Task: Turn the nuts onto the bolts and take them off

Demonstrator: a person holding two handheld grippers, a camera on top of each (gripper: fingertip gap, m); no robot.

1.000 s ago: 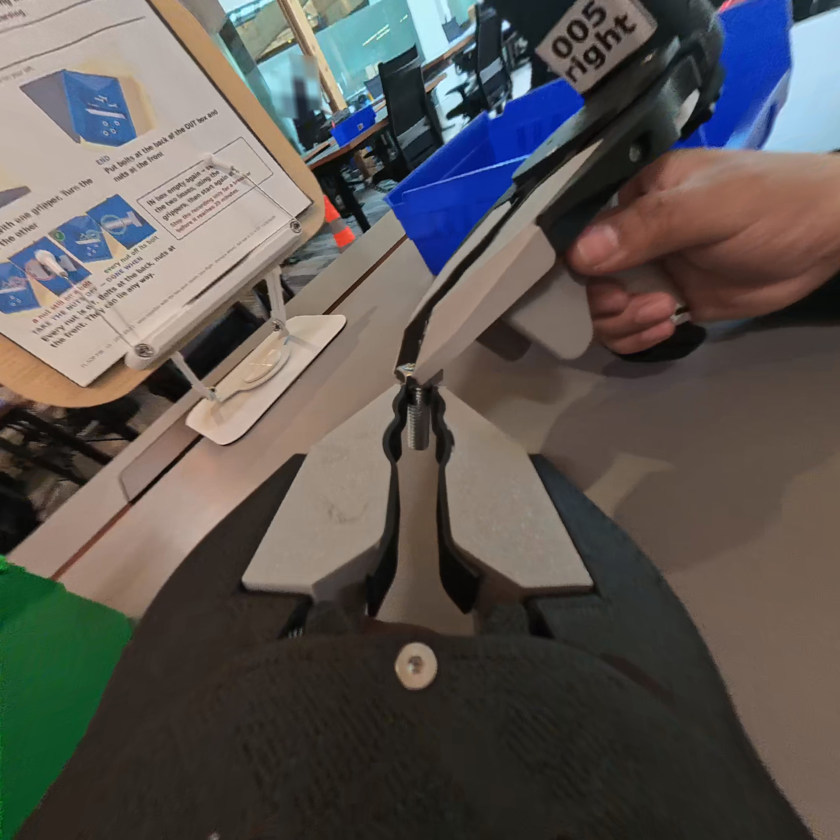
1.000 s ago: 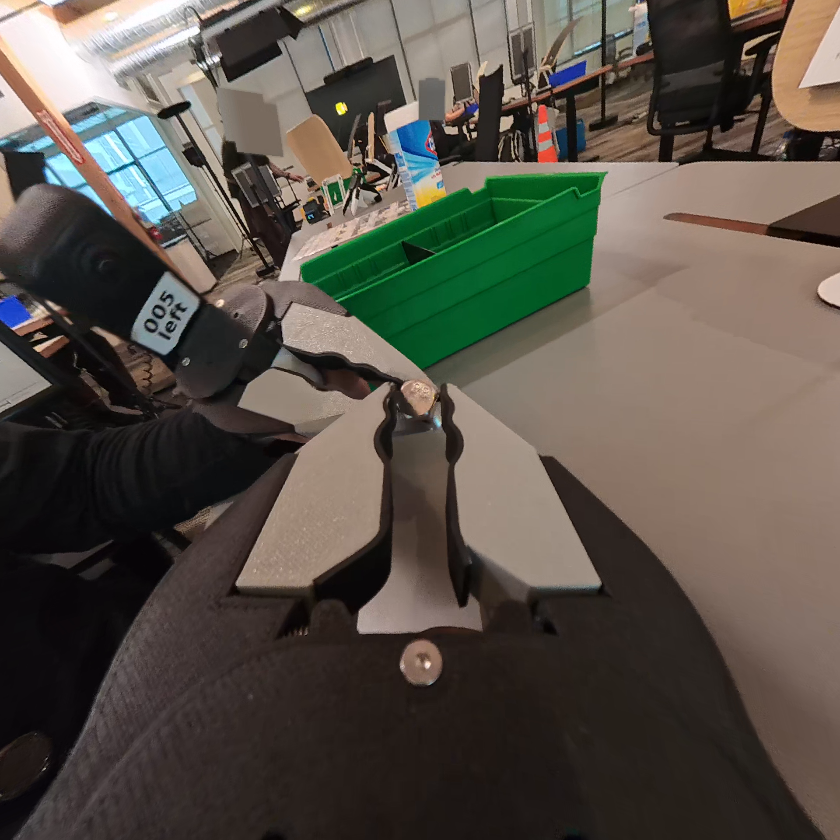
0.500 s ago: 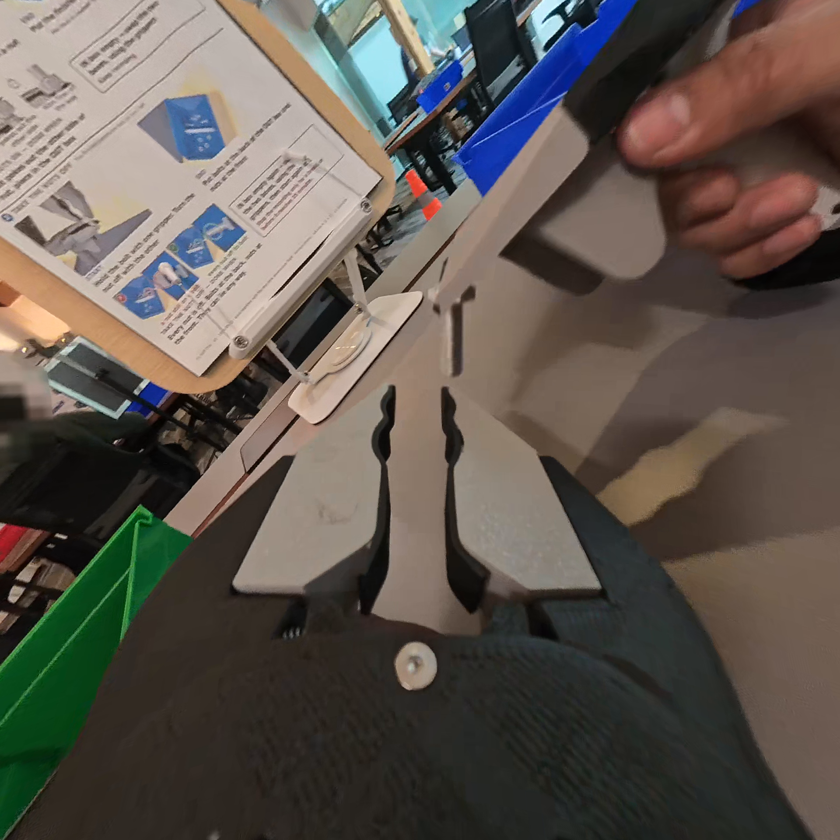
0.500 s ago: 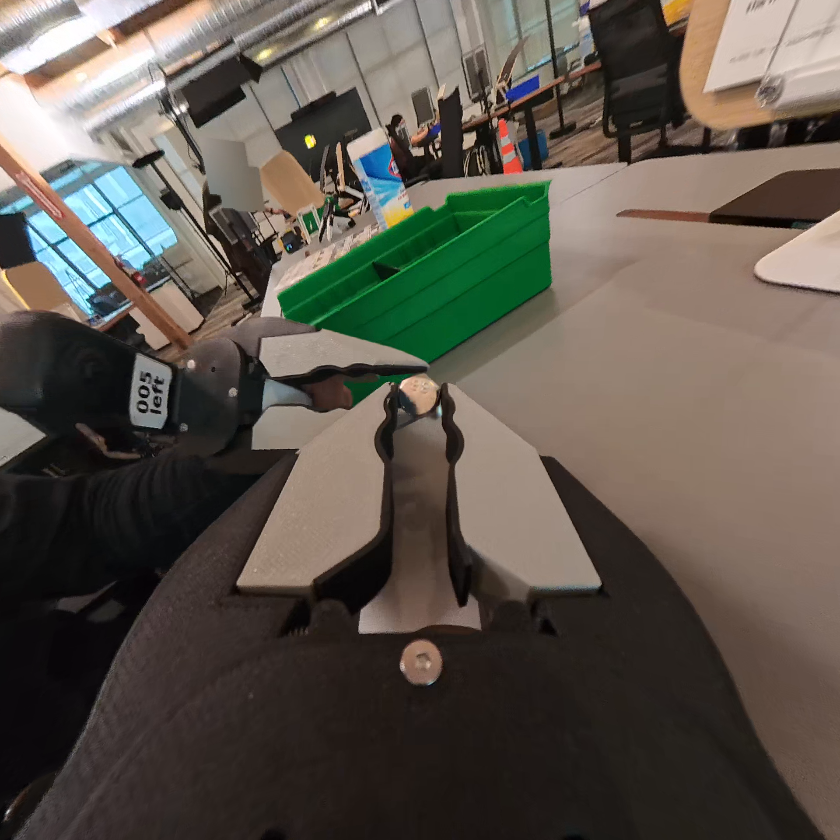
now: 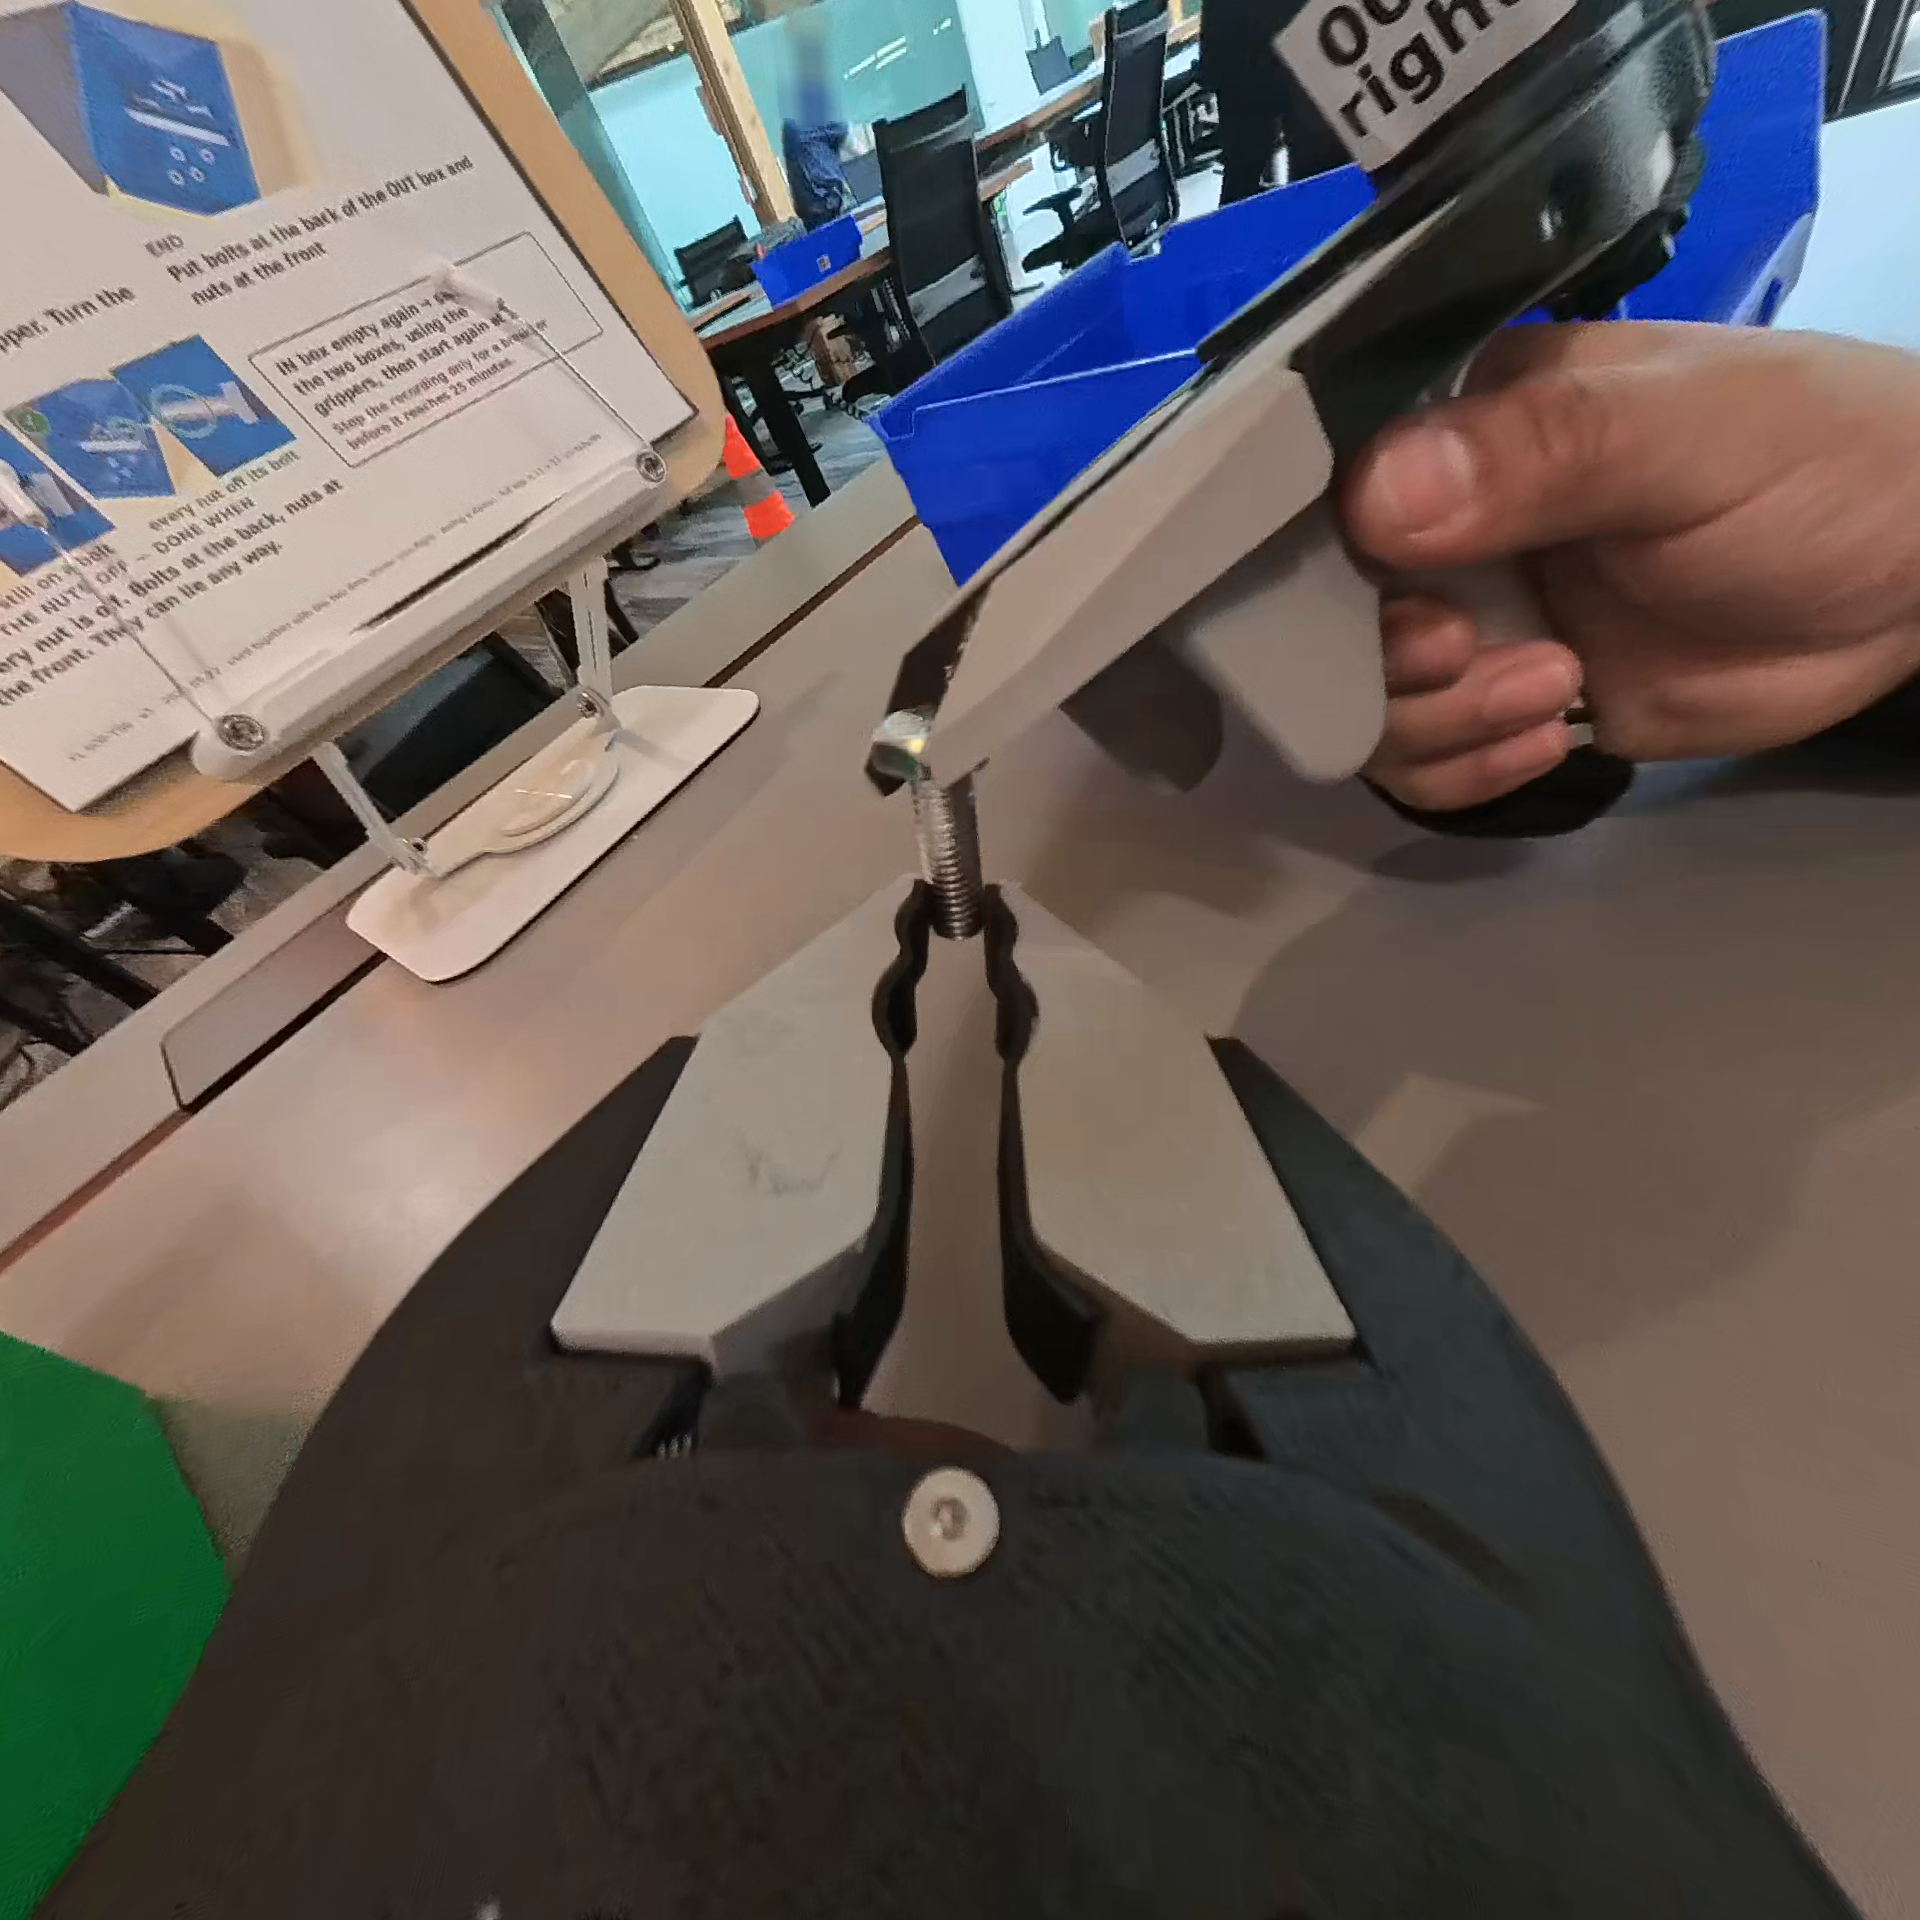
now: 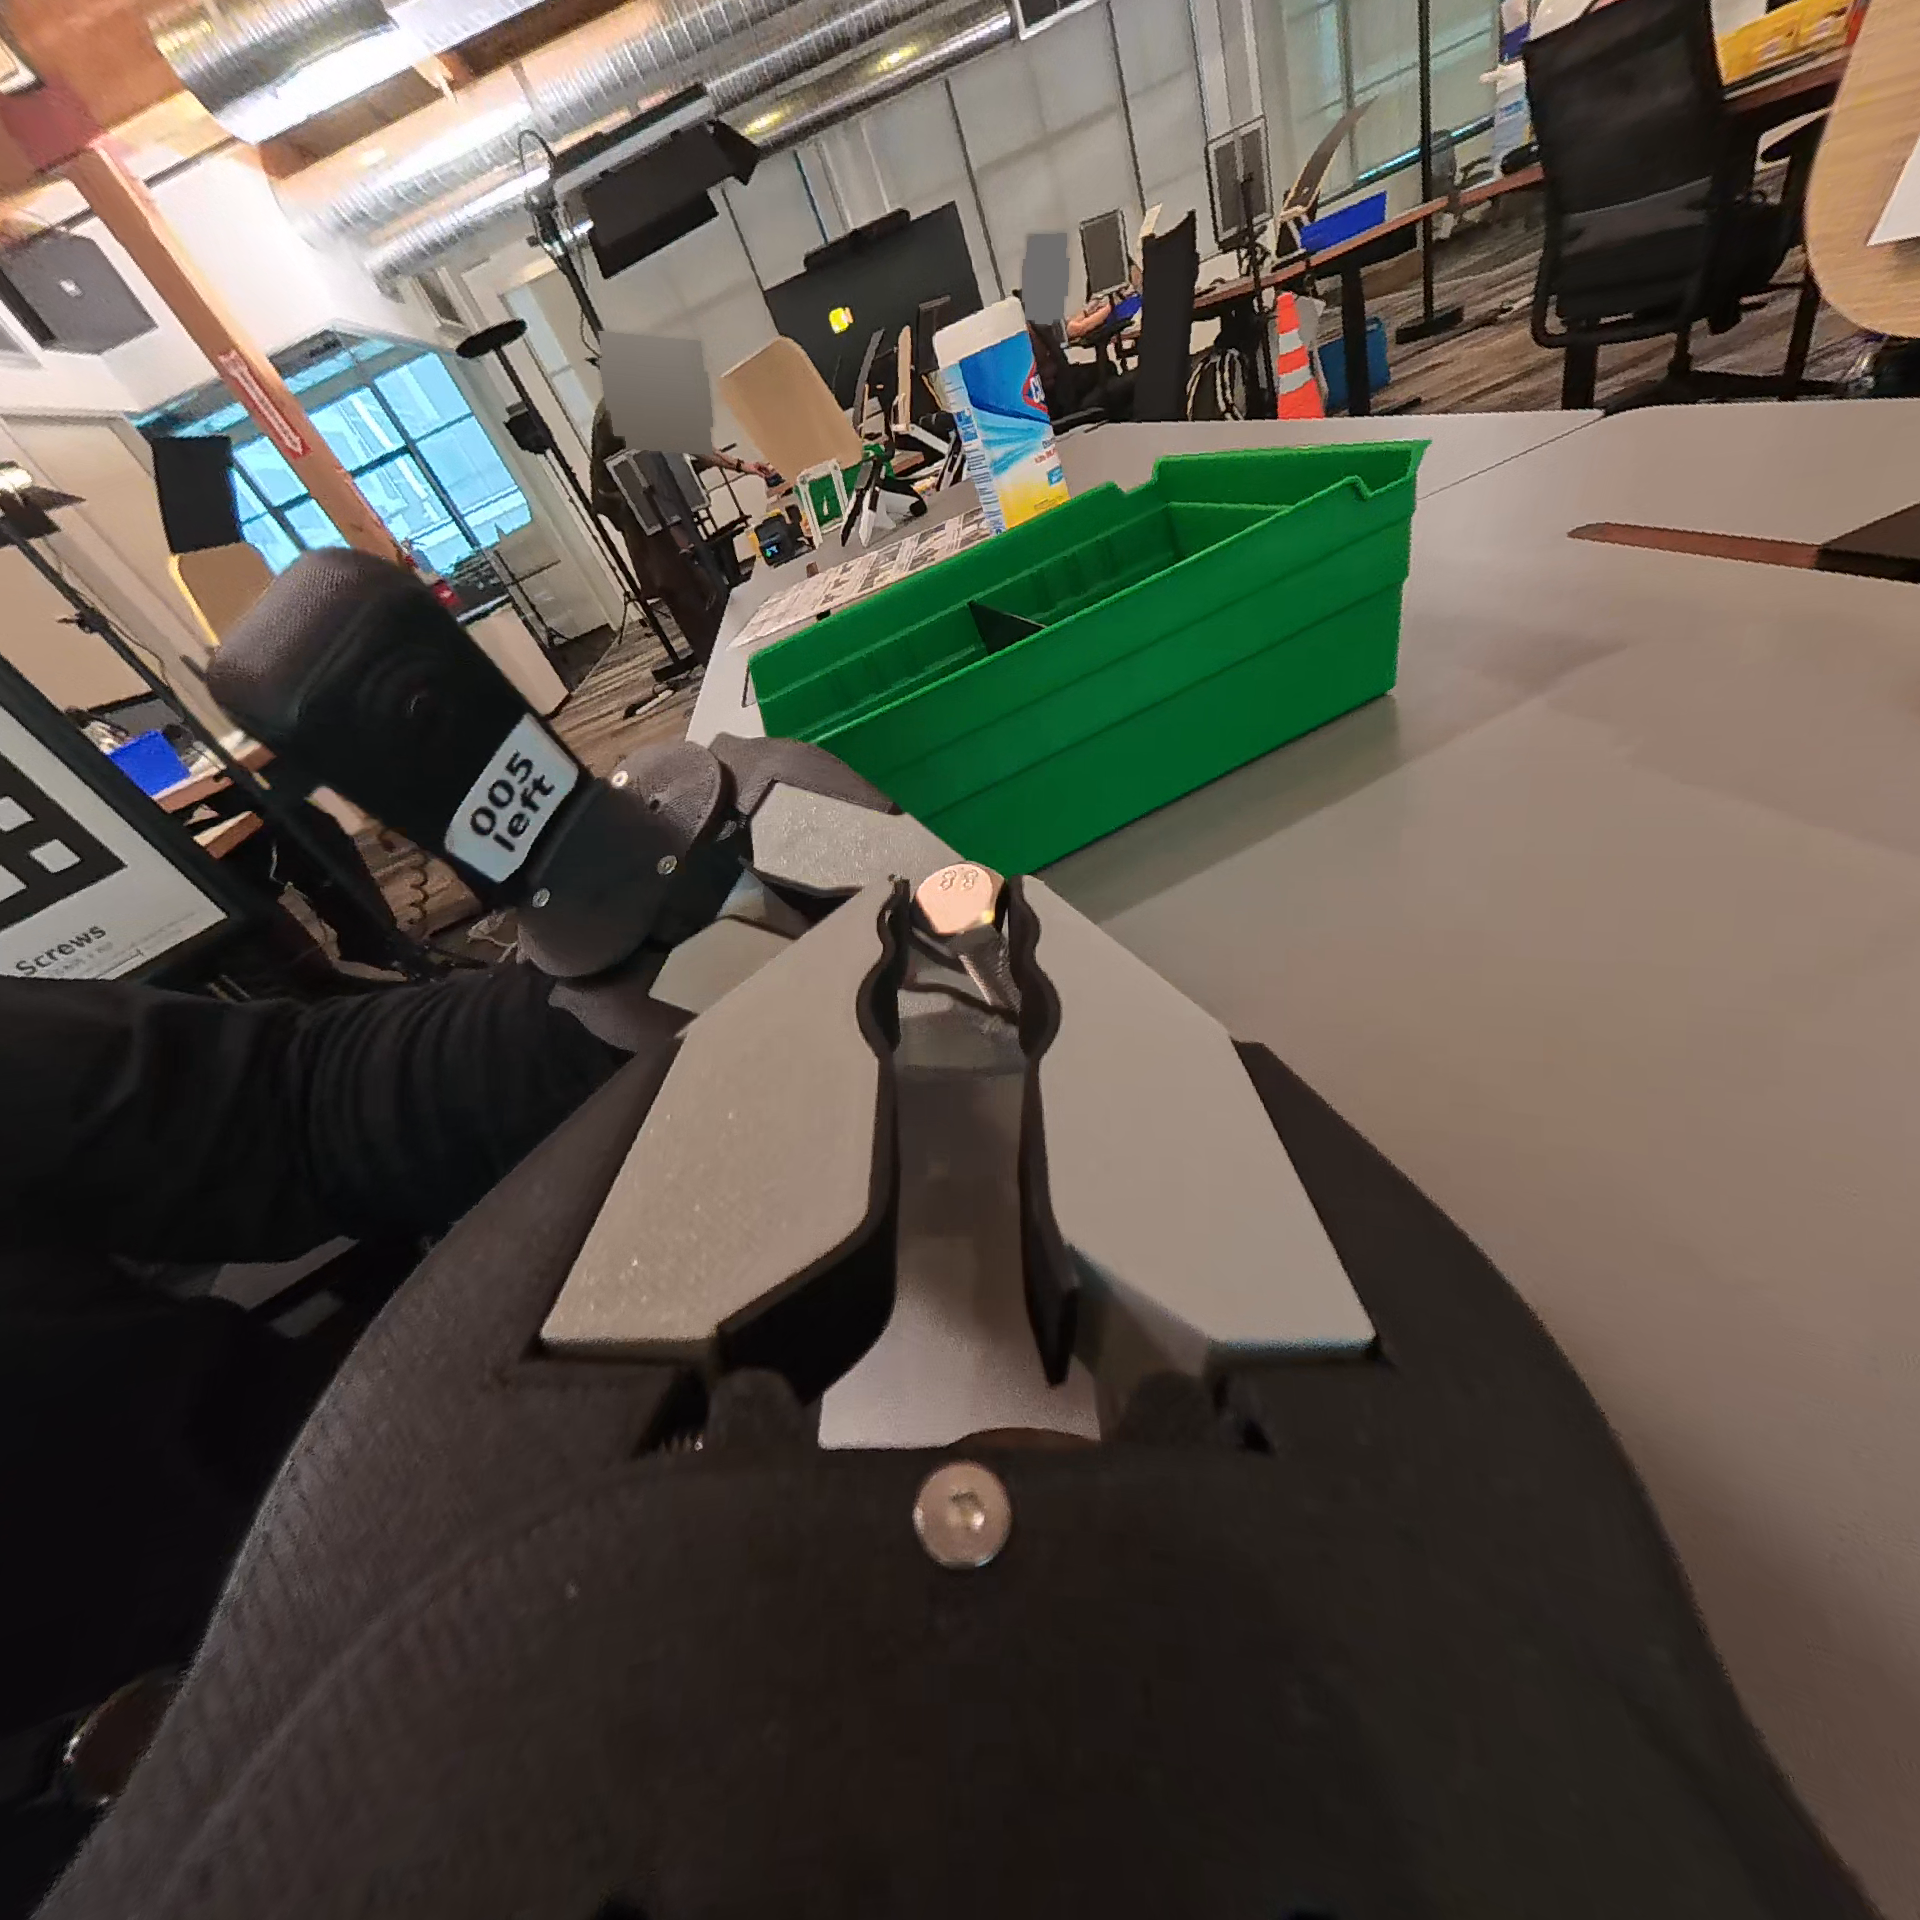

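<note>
A steel hex bolt [image 5: 940, 831] is held between both grippers above the grey table [image 5: 1558, 1143]. My right gripper [image 6: 958, 904] is shut on the bolt's hex head [image 6: 961, 896]; in the left wrist view it [image 5: 914, 727] comes in from the upper right, held by a bare hand [image 5: 1662, 582]. My left gripper [image 5: 954, 920] is shut on the bolt's threaded end, pointing up at it. In the right wrist view the left gripper [image 6: 821, 831] sits just behind the bolt. No nut shows; the thread tip is hidden between the left fingertips.
A green divided bin [image 6: 1143, 707] stands on the table beyond the grippers; its corner shows at lower left [image 5: 83, 1558]. A blue bin [image 5: 1039, 436] stands behind the right gripper. An instruction sheet on a white stand [image 5: 561, 831] is at the left. A wipes canister [image 6: 1003, 416] stands far back. Less than 4 cm separates the two grippers' tips.
Half a second ago my left gripper had let go and pulled back from the bolt. It has come back and closed on the threaded end. The right gripper kept hold of the bolt head.
</note>
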